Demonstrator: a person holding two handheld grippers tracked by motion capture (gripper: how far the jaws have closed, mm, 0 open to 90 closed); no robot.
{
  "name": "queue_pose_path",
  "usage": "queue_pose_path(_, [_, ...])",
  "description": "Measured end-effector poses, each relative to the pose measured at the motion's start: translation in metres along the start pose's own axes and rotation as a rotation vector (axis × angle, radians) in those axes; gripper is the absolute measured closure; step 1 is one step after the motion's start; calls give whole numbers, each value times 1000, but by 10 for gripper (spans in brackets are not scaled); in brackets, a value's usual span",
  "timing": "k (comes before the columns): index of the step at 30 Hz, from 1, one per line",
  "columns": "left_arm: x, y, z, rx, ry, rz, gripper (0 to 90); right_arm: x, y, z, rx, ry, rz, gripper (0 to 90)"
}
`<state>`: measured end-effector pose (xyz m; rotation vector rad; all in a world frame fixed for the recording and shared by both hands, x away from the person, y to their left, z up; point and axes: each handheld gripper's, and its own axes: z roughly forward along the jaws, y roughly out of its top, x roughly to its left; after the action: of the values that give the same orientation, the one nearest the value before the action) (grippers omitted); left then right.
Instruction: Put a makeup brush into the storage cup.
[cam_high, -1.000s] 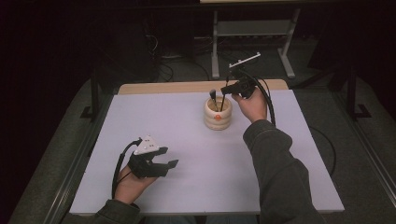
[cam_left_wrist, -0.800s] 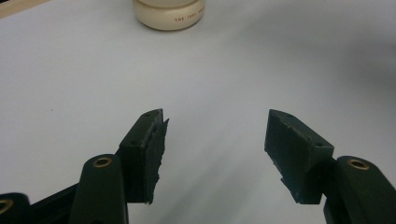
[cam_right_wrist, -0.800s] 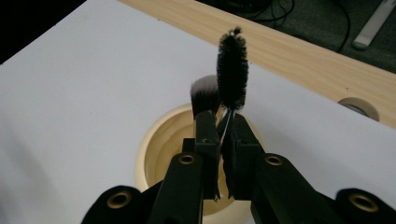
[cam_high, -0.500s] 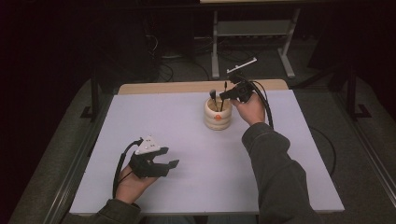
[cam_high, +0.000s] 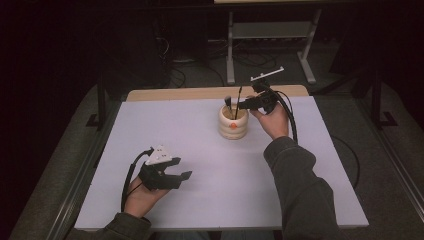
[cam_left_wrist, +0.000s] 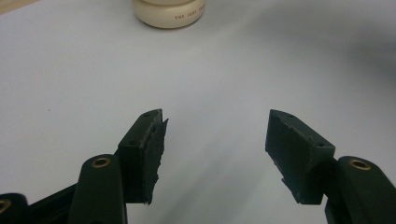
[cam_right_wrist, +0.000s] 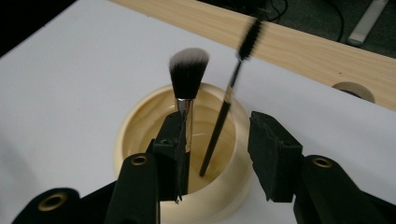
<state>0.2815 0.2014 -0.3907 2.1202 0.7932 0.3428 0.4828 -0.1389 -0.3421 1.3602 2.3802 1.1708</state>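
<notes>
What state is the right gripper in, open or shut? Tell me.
Open. The right gripper has just been opening above the cup; the thin brush stands between its pads, touched by neither.

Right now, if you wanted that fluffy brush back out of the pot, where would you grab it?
Probably the fluffy brush by its bare handle just under the bristles, coming from above: it stands nearly upright in the pot, whose rim blocks a low side approach.

White rectangular tabletop sheet on a light wooden table edge. Behind: grey metal stand frame, black tangled floor cables. Dark grey carpet floor surrounding.
</notes>
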Motion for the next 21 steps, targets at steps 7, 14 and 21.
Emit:
queue_pose_path(7, [3,0,-3,3,4,-5,362,4,-6,-8,-33,26,-1,490])
queue_pose_path(14, [6,0,-4,-3,9,-6,348,4,-16,-19,-85,53,-11,404])
queue_pose_path(21, [6,1,-6,-29,14,-13,331,5,-32,-33,-122,66,-13,359])
